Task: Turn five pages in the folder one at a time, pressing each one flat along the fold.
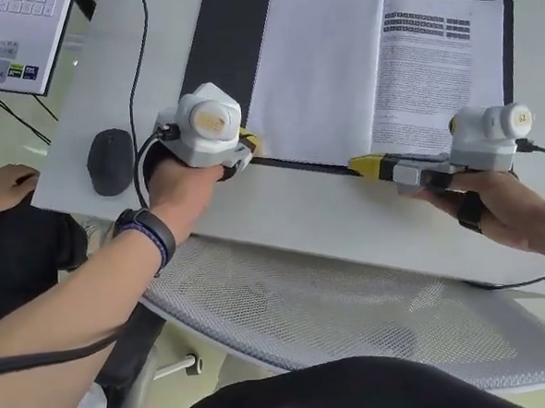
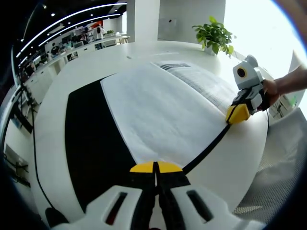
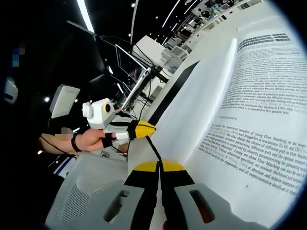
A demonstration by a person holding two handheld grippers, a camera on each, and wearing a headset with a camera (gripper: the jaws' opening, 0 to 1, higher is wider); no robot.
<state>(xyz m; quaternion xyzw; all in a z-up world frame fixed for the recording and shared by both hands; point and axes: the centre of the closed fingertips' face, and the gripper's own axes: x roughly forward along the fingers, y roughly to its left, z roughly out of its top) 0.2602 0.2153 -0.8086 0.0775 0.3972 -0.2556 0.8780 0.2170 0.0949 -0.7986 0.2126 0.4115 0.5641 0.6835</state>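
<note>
A black folder (image 1: 220, 31) lies open on the white table (image 1: 292, 217). Its left page (image 1: 320, 67) is blank and its right page (image 1: 440, 73) is printed. My left gripper (image 1: 248, 146) is shut with nothing in it, its yellow tips at the folder's near edge by the blank page's lower left corner; its own view shows the jaws (image 2: 156, 167) closed together over the black cover (image 2: 91, 143). My right gripper (image 1: 365, 166) is shut too, its tips at the near edge below the fold. In its own view my right gripper (image 3: 160, 166) points along the blank page (image 3: 192, 120).
A laptop (image 1: 12, 35) sits at the far left corner, and a black mouse (image 1: 111, 161) with its cable lies left of the folder. A mesh chair seat (image 1: 352, 301) is below the table's near edge. A potted plant (image 2: 214, 34) stands far across the table.
</note>
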